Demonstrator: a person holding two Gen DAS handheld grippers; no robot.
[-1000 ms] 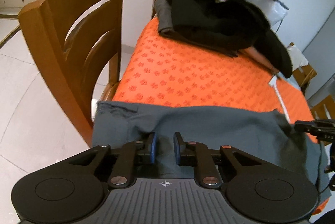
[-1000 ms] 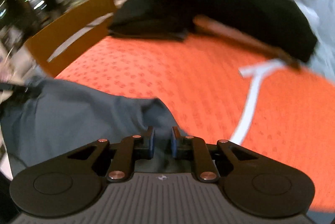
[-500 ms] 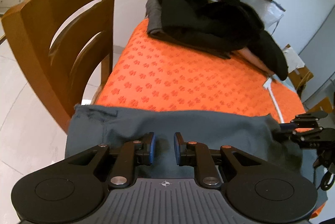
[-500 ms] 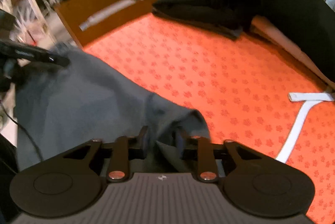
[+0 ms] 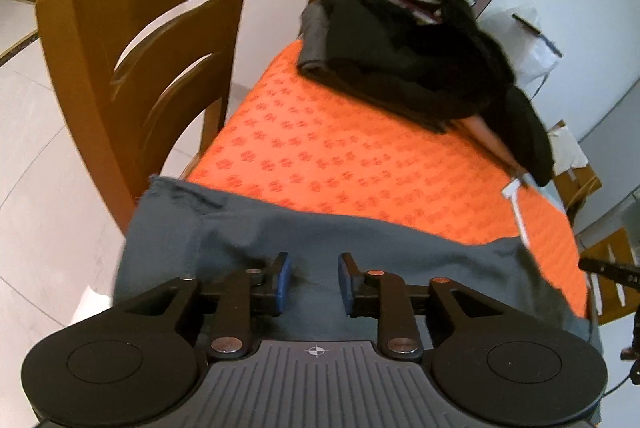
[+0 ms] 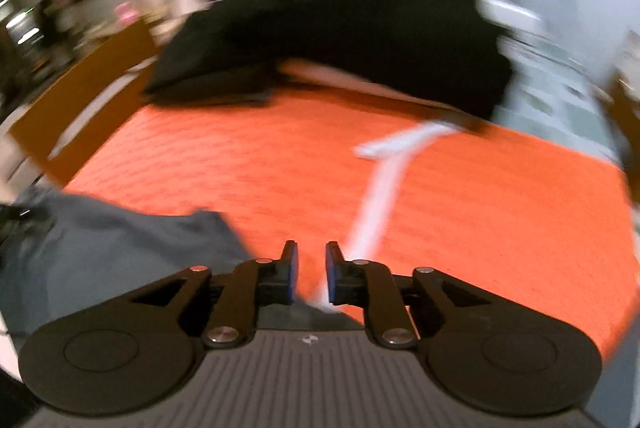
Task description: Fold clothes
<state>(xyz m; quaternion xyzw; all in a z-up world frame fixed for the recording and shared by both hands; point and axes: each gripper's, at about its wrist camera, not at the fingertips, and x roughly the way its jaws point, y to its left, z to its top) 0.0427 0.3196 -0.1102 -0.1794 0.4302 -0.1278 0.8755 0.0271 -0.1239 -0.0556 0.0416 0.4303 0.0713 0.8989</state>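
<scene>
A grey garment (image 5: pixel 360 240) lies along the near edge of the orange patterned table cover (image 5: pixel 360 148). My left gripper (image 5: pixel 313 280) sits over the garment's near part with its jaws apart and nothing between the pads. In the blurred right wrist view the garment (image 6: pixel 120 248) lies to the left of my right gripper (image 6: pixel 311 276), which is slightly open and empty over the orange cover (image 6: pixel 480 208).
A pile of dark folded clothes (image 5: pixel 420 40) sits at the far end of the table. A wooden chair (image 5: pixel 132 60) stands at the left. A white strap (image 6: pixel 384 196) lies on the cover. Another chair (image 5: pixel 612 268) is at the right.
My left gripper's jaws have opened wider over the garment. My right gripper has let go of the garment's corner and swung right, off the cloth. The right view is now motion-blurred.
</scene>
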